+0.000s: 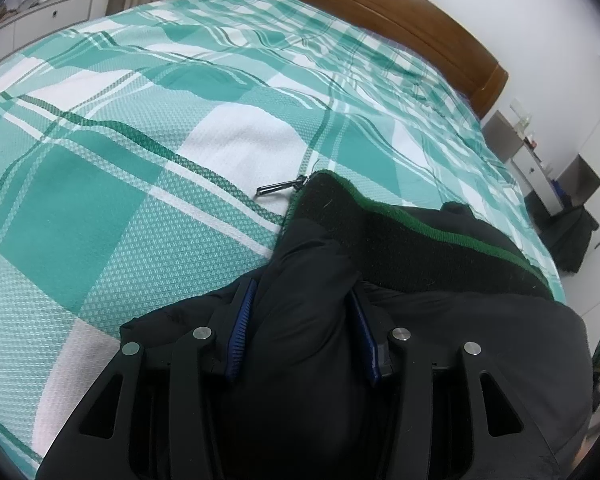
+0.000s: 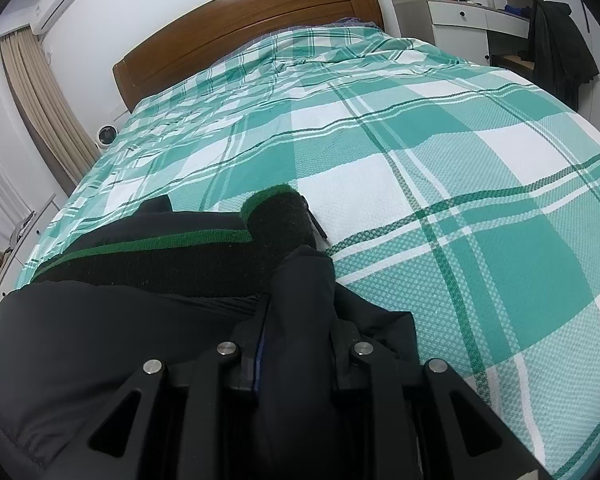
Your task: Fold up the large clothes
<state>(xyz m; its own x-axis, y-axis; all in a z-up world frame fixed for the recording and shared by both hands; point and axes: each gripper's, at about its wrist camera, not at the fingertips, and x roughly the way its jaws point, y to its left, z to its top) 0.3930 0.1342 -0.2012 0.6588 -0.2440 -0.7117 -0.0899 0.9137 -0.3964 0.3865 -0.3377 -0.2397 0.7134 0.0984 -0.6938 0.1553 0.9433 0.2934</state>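
Observation:
A large black padded jacket (image 1: 460, 320) with a black knit collar edged in green (image 1: 380, 232) lies on the bed. Its zipper pull (image 1: 278, 188) rests on the bedspread beside the collar tip. My left gripper (image 1: 302, 300) is shut on a thick fold of the jacket, whose fabric bulges between the blue pads (image 1: 240, 324). In the right wrist view the same jacket (image 2: 80, 340) spreads to the left, its collar (image 2: 160, 252) curled at the end. My right gripper (image 2: 298, 312) is shut on a narrower fold of the jacket, which hides the fingertips.
A green and white plaid bedspread (image 1: 140, 160) covers the bed up to a wooden headboard (image 2: 240, 28). White drawers (image 2: 464, 14), a dark garment on a chair (image 2: 556, 48), a small fan (image 2: 107, 136) and curtains (image 2: 44, 96) line the walls.

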